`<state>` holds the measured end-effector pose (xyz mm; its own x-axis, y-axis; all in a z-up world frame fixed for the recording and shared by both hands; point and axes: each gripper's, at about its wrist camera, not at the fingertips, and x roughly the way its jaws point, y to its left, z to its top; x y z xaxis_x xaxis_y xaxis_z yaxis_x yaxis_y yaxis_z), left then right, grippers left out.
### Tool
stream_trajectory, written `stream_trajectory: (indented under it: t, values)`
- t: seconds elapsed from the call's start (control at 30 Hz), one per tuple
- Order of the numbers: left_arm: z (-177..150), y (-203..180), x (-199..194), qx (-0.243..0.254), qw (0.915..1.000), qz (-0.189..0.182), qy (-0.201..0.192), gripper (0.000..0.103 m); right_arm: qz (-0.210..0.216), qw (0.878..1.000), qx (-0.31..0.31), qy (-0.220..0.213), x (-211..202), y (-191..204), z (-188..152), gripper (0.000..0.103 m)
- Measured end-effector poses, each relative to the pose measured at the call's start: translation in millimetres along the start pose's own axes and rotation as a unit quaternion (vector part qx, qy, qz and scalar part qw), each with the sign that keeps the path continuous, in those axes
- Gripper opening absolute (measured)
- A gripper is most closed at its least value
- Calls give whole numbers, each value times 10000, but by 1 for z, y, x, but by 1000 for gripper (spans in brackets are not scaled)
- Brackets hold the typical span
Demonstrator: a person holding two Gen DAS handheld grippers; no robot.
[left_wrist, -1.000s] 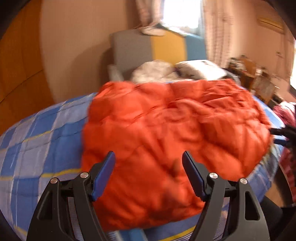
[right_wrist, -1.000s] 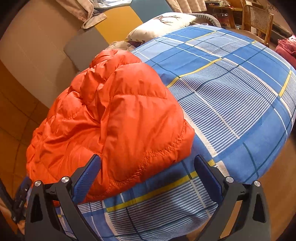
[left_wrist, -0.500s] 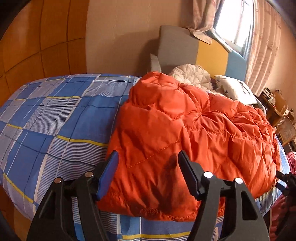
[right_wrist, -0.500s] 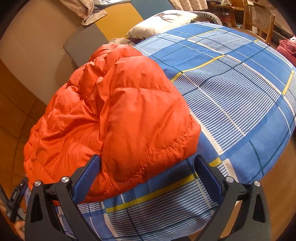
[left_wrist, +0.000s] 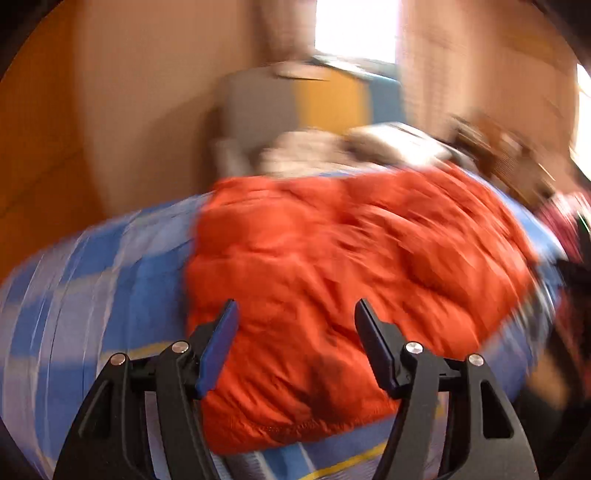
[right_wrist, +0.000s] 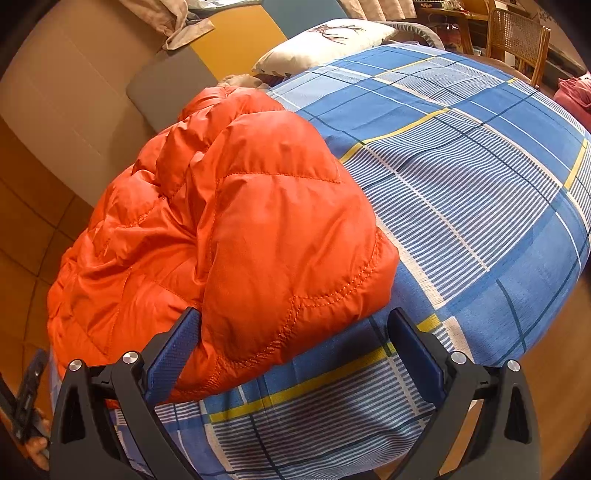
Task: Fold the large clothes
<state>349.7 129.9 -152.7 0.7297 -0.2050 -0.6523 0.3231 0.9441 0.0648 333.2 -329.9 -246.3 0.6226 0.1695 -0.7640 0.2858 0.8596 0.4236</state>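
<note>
An orange quilted down jacket (left_wrist: pixel 351 258) lies bunched on a bed with a blue plaid cover (left_wrist: pixel 92 277). The left wrist view is blurred by motion. My left gripper (left_wrist: pixel 295 306) hovers over the jacket's near hem, open, with nothing pinched between its blue pads. In the right wrist view the jacket (right_wrist: pixel 240 229) fills the left half of the bed cover (right_wrist: pixel 461 184). My right gripper (right_wrist: pixel 294 314) is open wide at the near bed edge. The jacket's rounded stitched corner lies just ahead of its left finger (right_wrist: pixel 173 354) and is not gripped.
A white pillow (right_wrist: pixel 325 40) and a grey, yellow and blue headboard (right_wrist: pixel 236 37) stand at the far end. A cane chair (right_wrist: pixel 517 33) and a pink cloth heap (right_wrist: pixel 576 96) lie beyond the bed's right side. The other gripper (right_wrist: pixel 29 398), in a hand, shows at the lower left.
The left wrist view has rolled and swung, and is now blurred. Its jaws stand slightly narrower than a second ago. The right gripper has stayed put; the jacket's near corner has shifted a little.
</note>
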Motion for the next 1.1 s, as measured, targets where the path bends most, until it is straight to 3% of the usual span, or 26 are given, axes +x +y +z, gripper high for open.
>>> stream_trajectory:
  t: [0.1, 0.43, 0.77, 1.1]
  values:
    - [-5, 1, 7, 802, 9961, -237, 267, 63, 68, 10000, 38, 10, 0, 0, 0, 100]
    - [-18, 18, 30, 1697, 9805, -751, 642, 58, 354, 9988, 330, 87, 6, -2, 4, 100]
    - [-21, 12, 48, 1908, 9735, -992, 782, 57, 267, 9991, 315, 132, 13, 3, 11, 100]
    - [-23, 5, 45, 2092, 9708, -888, 770, 57, 235, 9994, 232, 142, 15, 5, 11, 100]
